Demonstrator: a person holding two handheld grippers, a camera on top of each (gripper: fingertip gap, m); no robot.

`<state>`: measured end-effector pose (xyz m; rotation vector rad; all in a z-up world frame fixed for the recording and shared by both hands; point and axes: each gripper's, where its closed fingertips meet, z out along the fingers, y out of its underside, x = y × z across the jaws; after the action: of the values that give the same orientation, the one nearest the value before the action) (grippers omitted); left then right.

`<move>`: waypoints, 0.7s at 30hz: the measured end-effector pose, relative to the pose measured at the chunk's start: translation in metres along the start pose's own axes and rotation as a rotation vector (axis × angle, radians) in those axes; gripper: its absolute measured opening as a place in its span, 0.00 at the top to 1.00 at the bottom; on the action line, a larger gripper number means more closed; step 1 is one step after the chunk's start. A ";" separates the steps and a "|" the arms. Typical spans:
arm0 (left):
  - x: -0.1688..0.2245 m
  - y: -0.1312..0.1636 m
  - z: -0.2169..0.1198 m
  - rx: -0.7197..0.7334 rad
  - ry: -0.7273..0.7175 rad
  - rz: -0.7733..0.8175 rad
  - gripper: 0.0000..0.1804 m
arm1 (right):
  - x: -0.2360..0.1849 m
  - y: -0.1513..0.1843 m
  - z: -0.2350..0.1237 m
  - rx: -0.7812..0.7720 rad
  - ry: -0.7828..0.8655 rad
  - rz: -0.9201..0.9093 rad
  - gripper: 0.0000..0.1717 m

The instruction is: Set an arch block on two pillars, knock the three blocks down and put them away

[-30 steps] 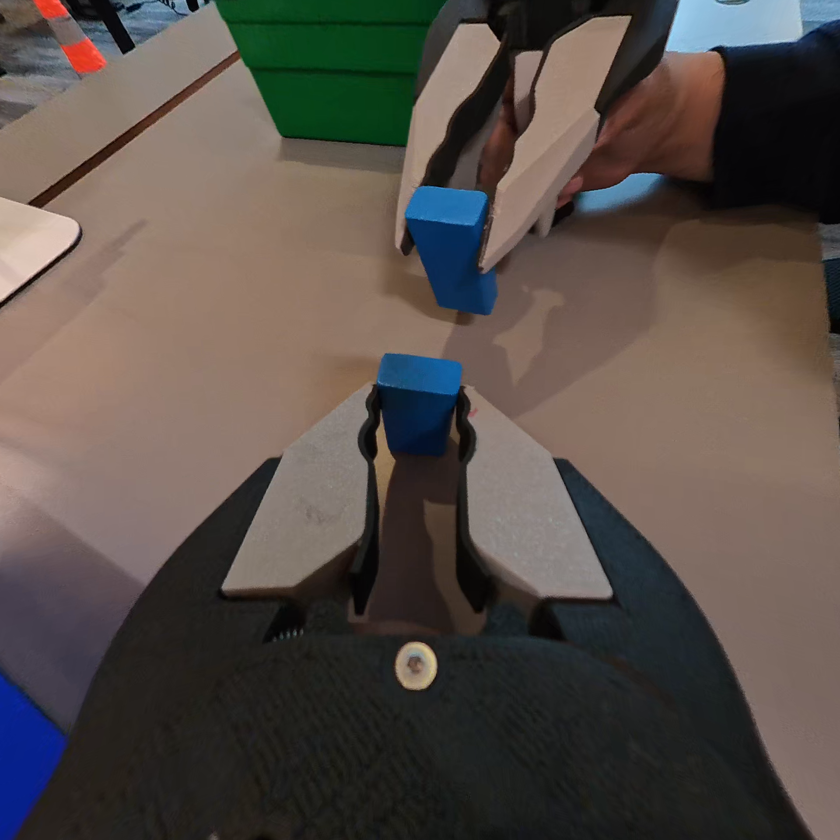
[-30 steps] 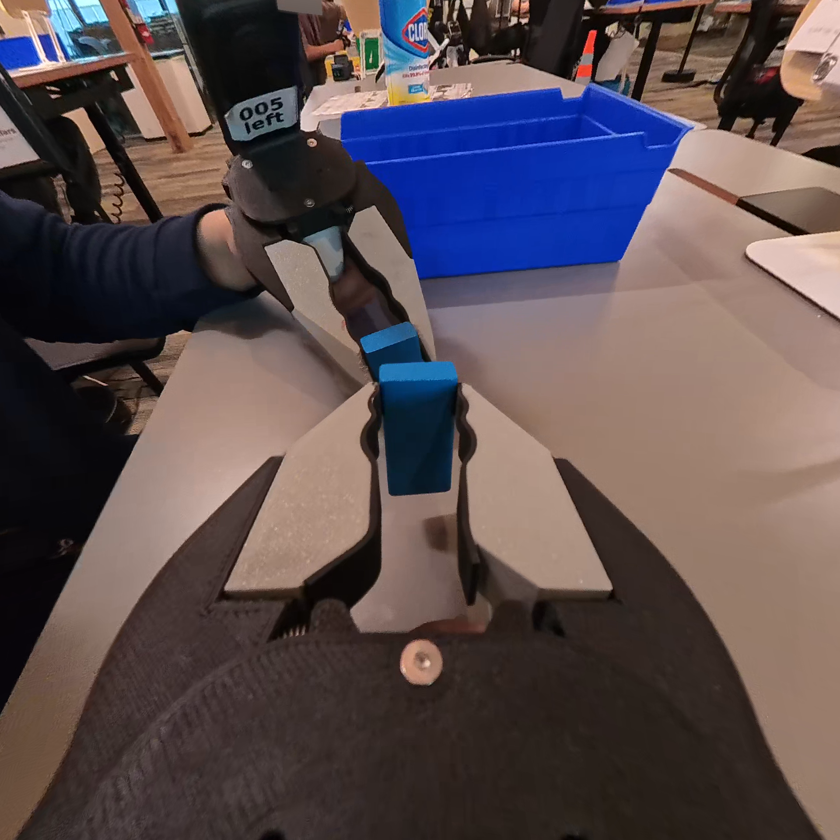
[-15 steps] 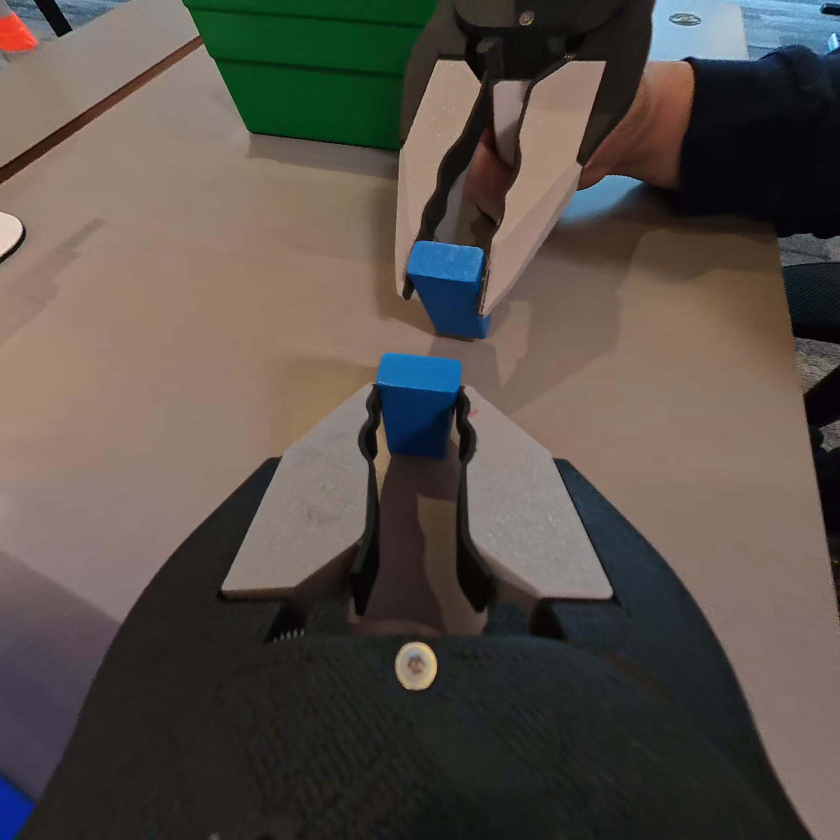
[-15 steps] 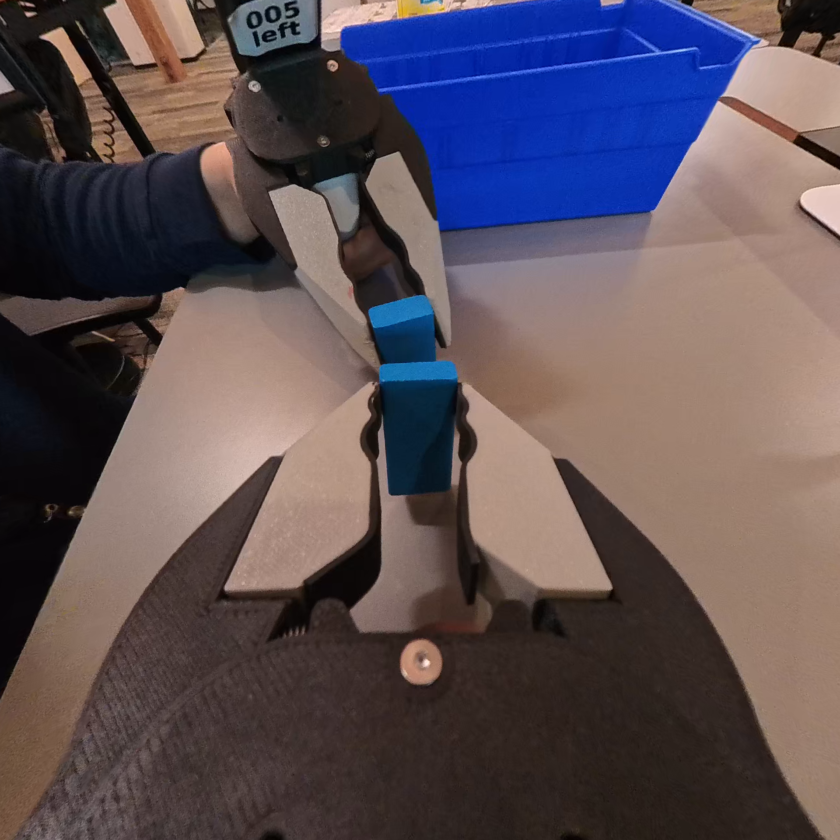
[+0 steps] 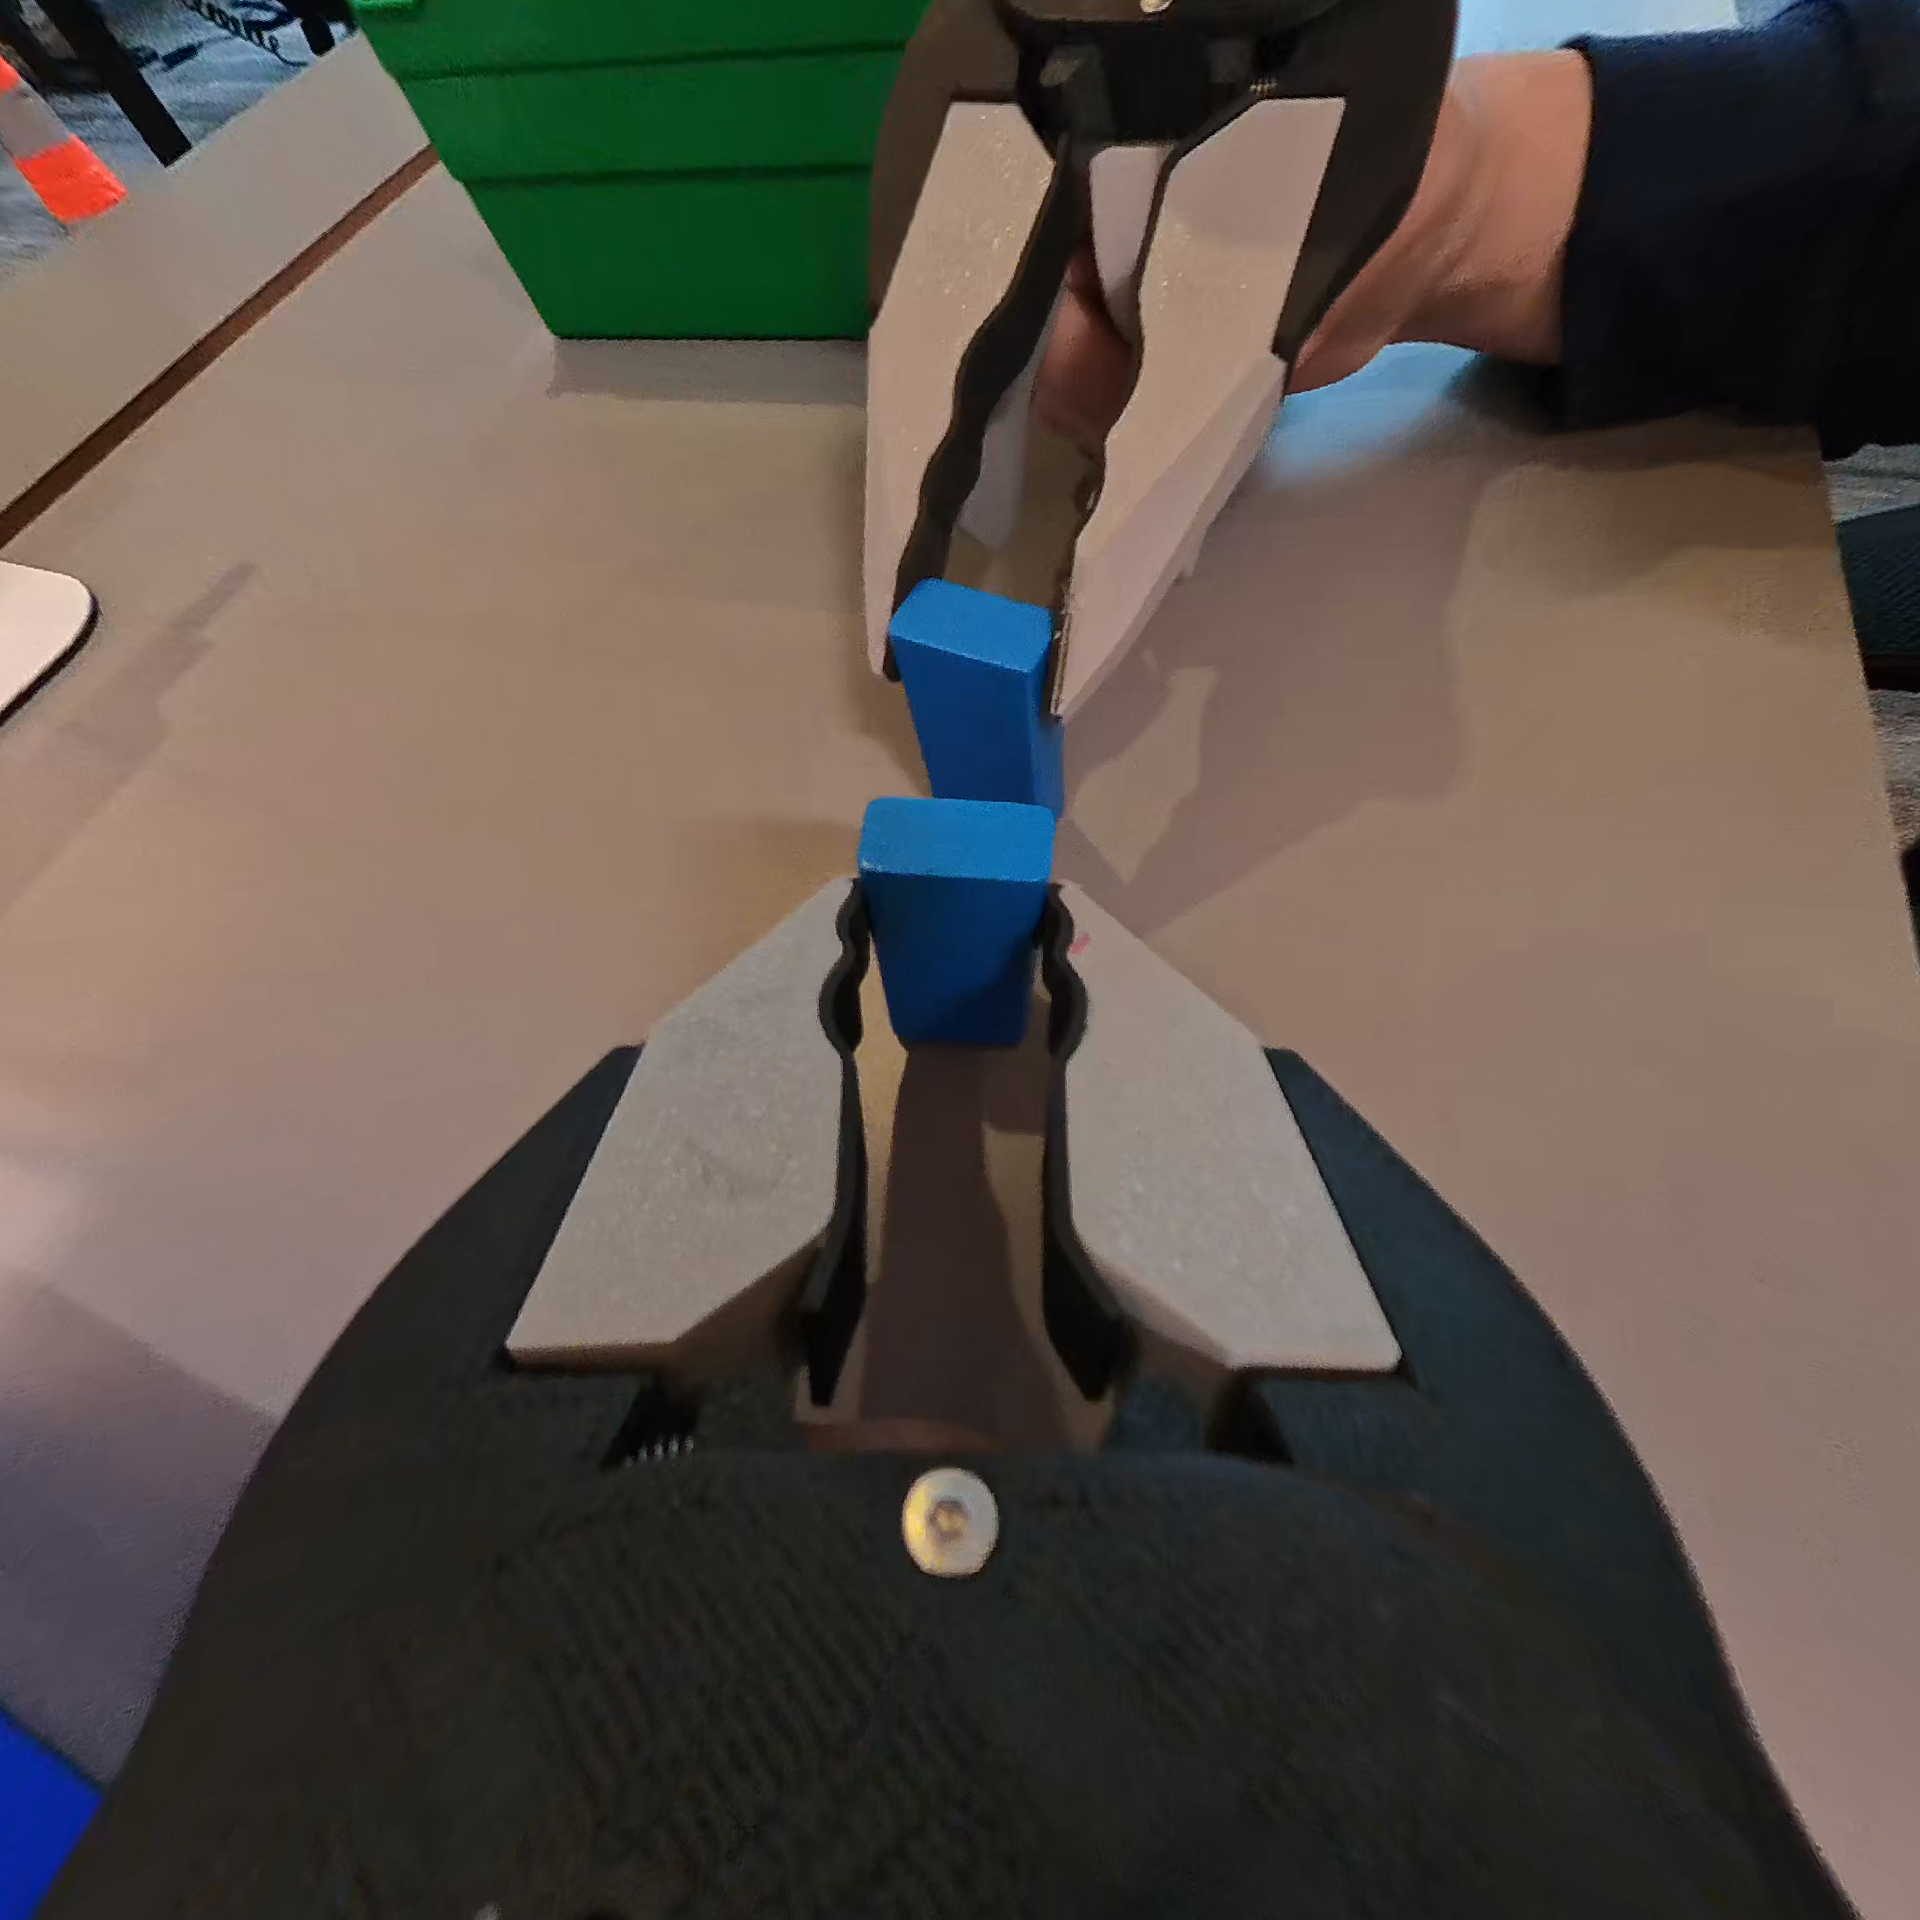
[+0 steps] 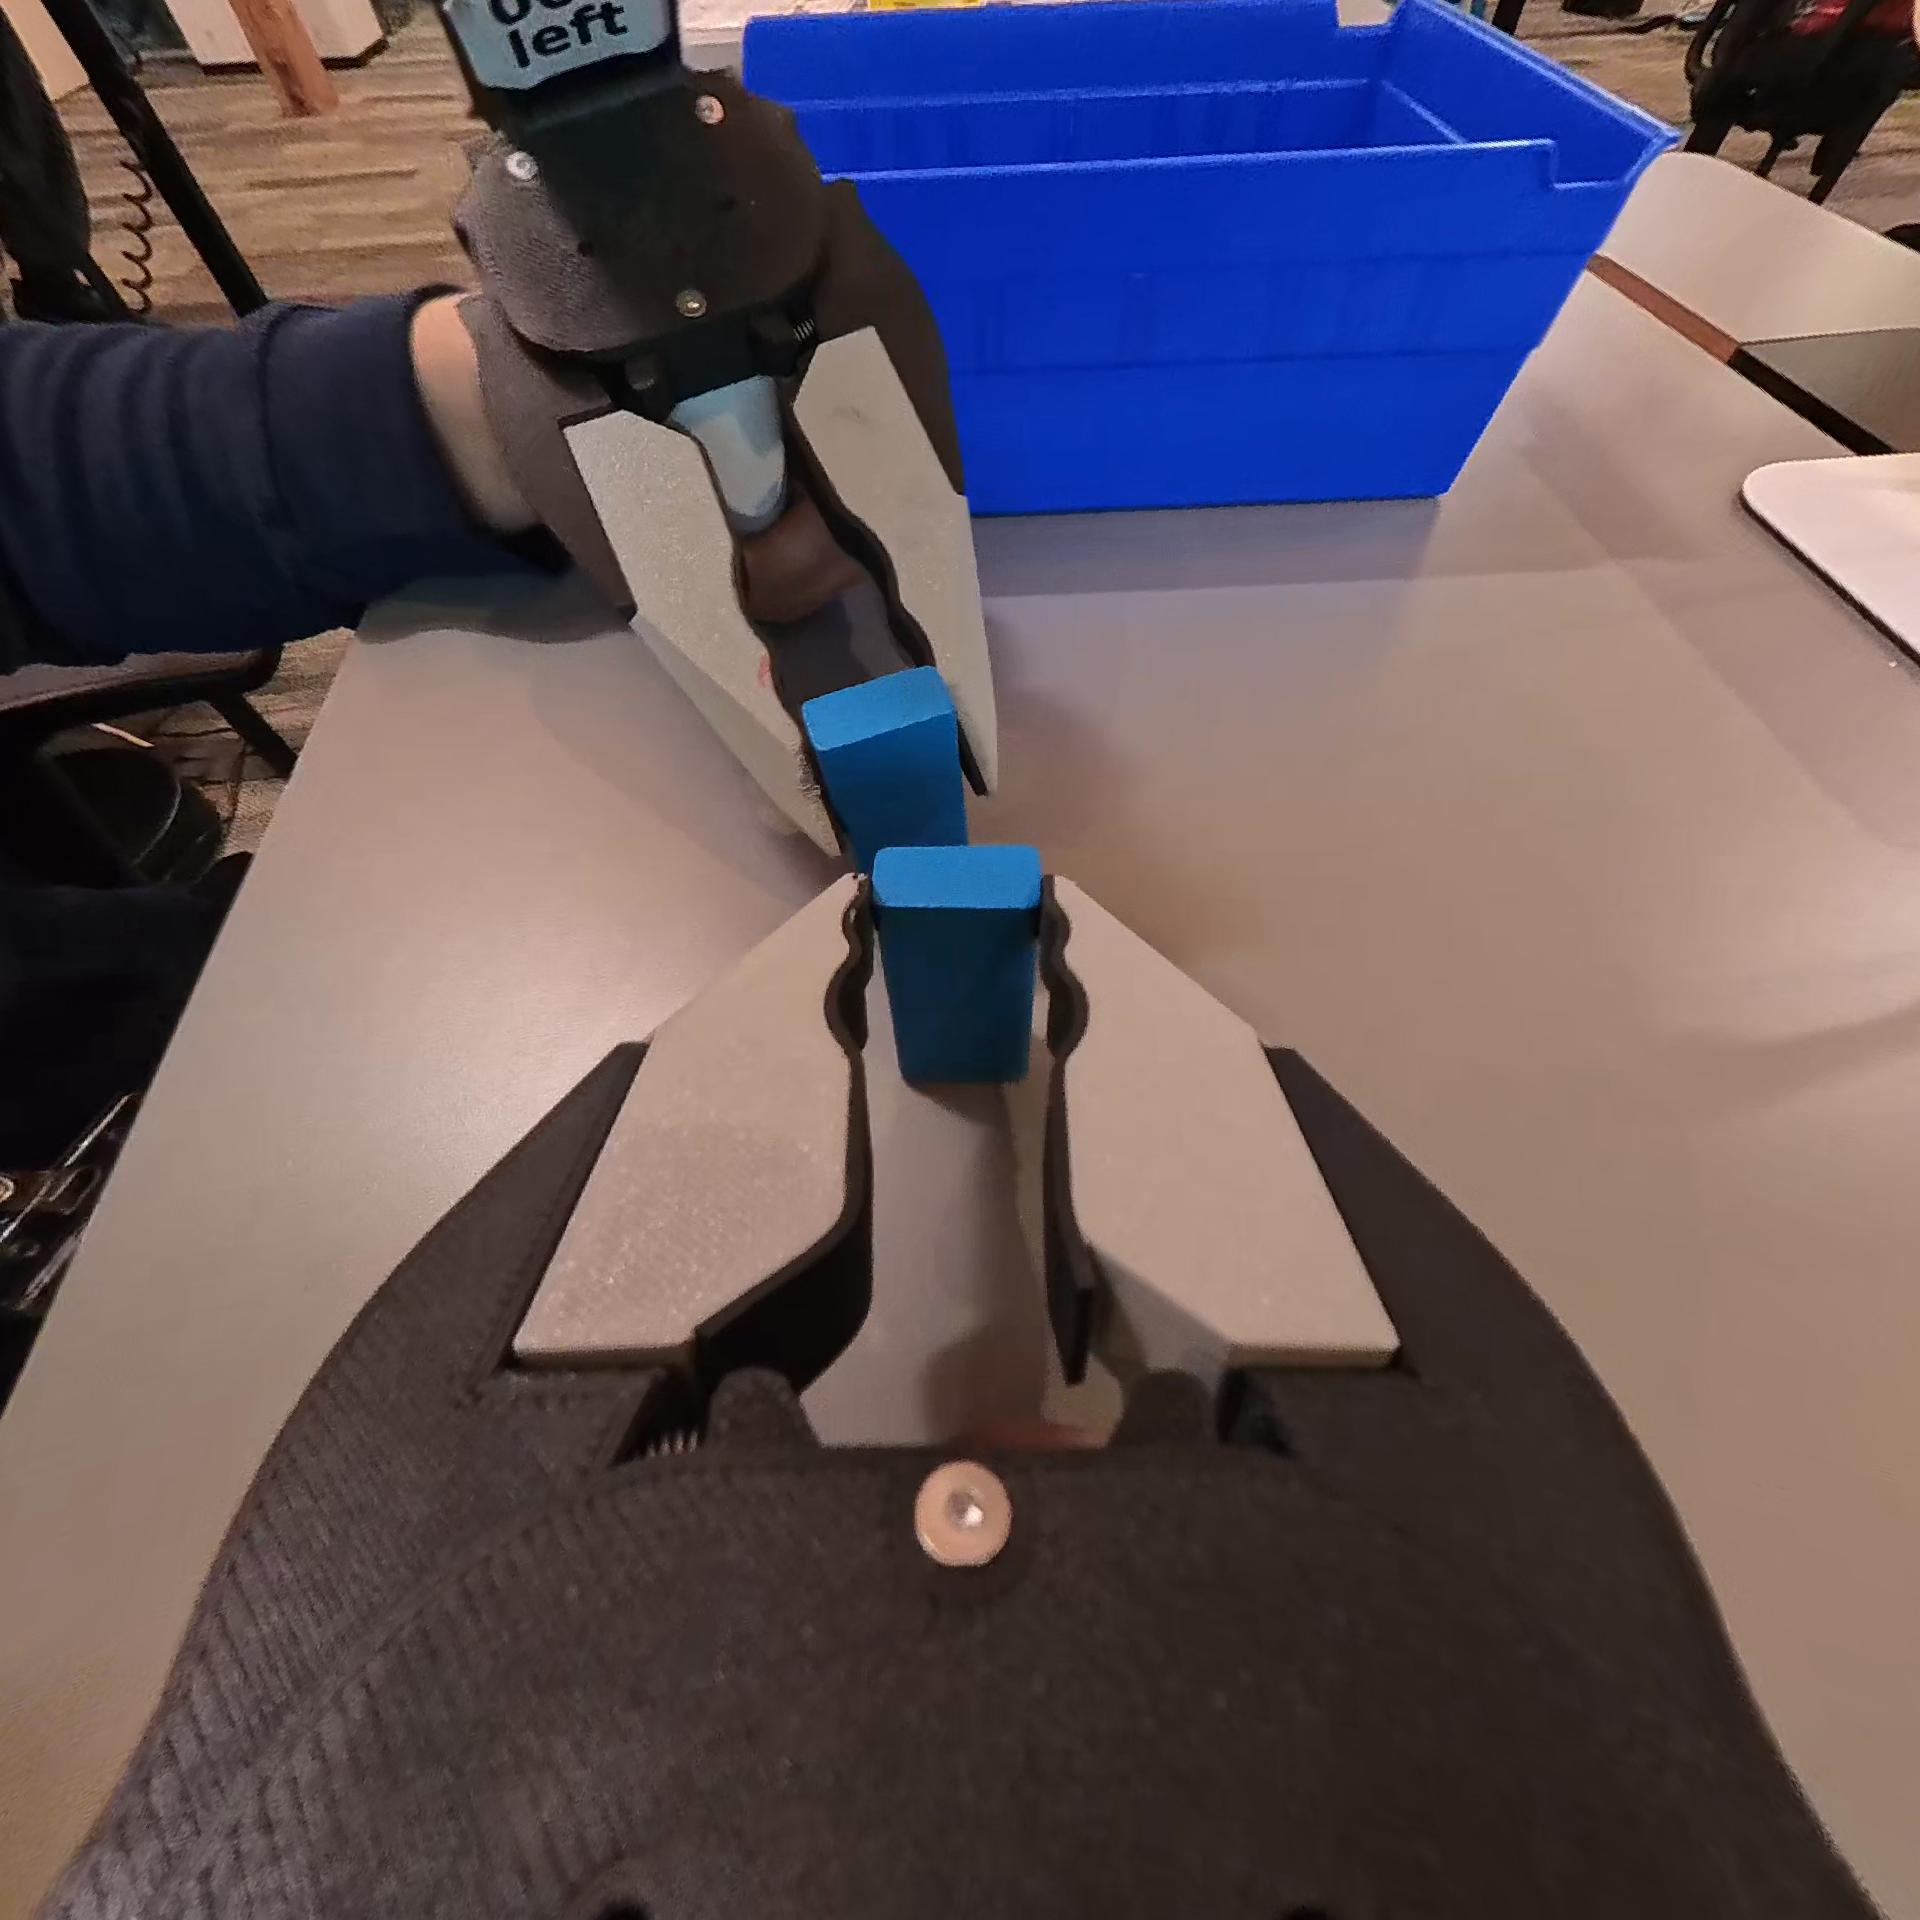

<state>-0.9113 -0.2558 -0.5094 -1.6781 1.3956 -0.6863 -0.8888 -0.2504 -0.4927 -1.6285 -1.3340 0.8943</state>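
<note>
- Both pairs of jaws are clamped on blue rectangular blocks: the left gripper (image 5: 954, 914) has its dark wavy pads pressed on the two narrow sides of an upright blue block (image 5: 951, 940), and the right gripper (image 6: 951, 914) grips a matching blue block (image 6: 956, 966) the same way.
- From the left wrist view, left to right: a pale rounded board (image 5: 31, 634) at the table's edge, a green bin (image 5: 665, 177) at the far side, then the right gripper coming down from above with its block (image 5: 977, 707) tilted slightly, just behind the left one's block.
- Green bin's inside is out of sight from this angle.
- From the right wrist view, left to right: a dark sleeve (image 6: 208, 468) and hand on the left gripper, a blue bin (image 6: 1195, 270) behind it, another pale board (image 6: 1849, 540) at the far right.
- Blue bin has a long divider; the compartments seen show only bare blue walls, and the floor is hidden.
- Both blocks are close together over the grey table (image 6: 1455, 831), neither in a bin.
- Whether either block's base touches the table cannot be told.
</note>
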 end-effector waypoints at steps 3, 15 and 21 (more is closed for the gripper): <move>0.000 0.000 0.000 -0.001 0.002 -0.005 0.83 | -0.001 0.000 0.000 0.000 0.005 -0.009 0.83; -0.001 0.001 -0.001 -0.001 -0.020 0.003 0.83 | -0.002 -0.003 -0.007 0.035 0.039 -0.027 0.84; 0.001 0.002 -0.003 -0.002 -0.001 -0.016 0.83 | -0.001 -0.003 -0.010 0.044 0.047 -0.021 0.83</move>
<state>-0.9147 -0.2574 -0.5099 -1.6924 1.3838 -0.6929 -0.8810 -0.2528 -0.4857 -1.5898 -1.2878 0.8622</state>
